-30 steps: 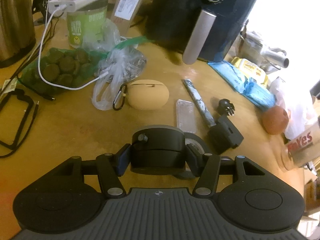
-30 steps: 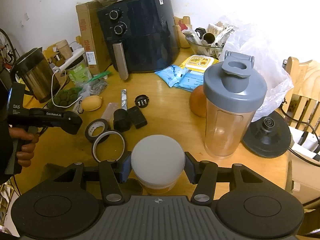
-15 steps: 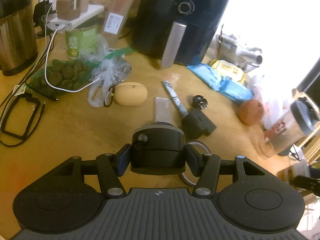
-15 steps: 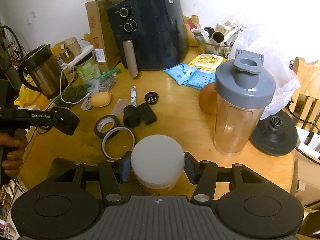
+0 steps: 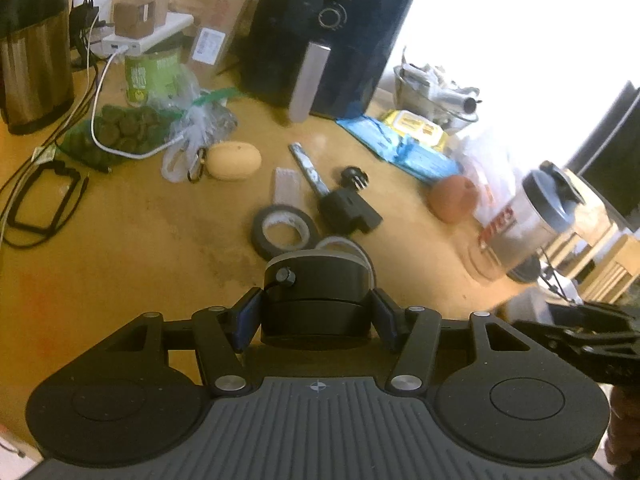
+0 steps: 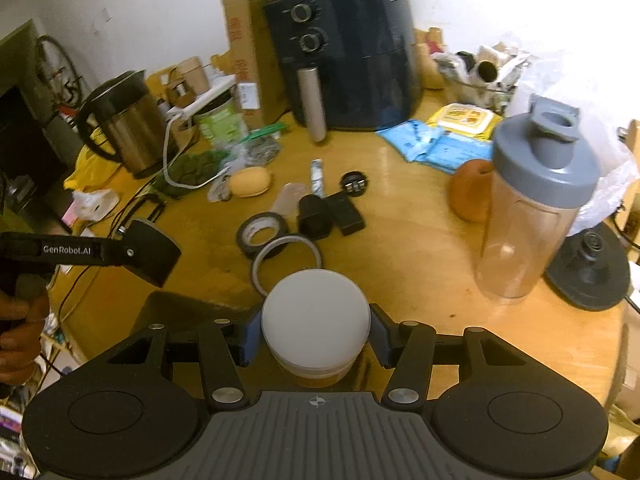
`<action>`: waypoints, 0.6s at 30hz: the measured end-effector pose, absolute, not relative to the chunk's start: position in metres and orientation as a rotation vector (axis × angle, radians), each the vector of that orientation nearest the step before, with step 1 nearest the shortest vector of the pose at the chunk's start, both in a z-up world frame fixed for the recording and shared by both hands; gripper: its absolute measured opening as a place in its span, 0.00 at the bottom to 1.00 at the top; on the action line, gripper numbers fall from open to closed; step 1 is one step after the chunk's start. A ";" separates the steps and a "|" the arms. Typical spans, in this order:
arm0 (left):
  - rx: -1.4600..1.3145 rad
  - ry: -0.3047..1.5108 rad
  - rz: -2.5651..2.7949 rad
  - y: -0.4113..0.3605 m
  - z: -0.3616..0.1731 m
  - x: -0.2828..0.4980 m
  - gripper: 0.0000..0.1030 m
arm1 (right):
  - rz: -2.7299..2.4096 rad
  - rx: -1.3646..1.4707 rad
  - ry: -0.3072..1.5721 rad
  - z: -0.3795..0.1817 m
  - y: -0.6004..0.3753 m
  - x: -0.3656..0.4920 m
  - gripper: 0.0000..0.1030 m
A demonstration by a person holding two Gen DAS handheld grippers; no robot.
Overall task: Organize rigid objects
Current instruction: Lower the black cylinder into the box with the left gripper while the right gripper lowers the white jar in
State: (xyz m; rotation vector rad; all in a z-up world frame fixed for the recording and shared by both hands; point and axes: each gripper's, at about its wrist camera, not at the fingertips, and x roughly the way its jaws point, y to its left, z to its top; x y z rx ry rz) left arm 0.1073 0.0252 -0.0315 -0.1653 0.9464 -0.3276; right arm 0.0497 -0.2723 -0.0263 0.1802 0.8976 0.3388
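Here each tool clamps its load between its fingers: left tool (image 5: 316,314) a black puck (image 5: 314,300), right tool (image 6: 316,338) a white-lidded jar (image 6: 315,320).

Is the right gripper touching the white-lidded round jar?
Touching. The right wrist view shows the right gripper with both blue pads pressed against the white-lidded round jar, no gap either side.

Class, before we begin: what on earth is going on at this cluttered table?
A person is tidying with two handheld tools. The left tool is shut on a black round device, held above the wooden table. The right tool grips a white-lidded jar. Two tape rolls, one black, lie ahead near a shaker bottle and an air fryer.
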 end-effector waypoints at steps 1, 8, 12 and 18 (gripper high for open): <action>-0.167 0.950 -0.333 0.025 -0.033 0.103 0.55 | 0.350 0.177 0.901 -0.027 -0.270 0.049 0.55; -0.164 0.993 -0.354 0.019 -0.048 0.082 0.55 | 0.433 0.138 0.940 -0.036 -0.250 0.045 0.55; -0.122 1.023 -0.336 0.013 -0.060 0.077 0.55 | 0.461 0.098 0.980 -0.047 -0.240 0.045 0.55; -0.054 1.041 -0.264 0.006 -0.074 0.076 0.55 | 0.437 0.036 1.024 -0.065 -0.229 0.051 0.55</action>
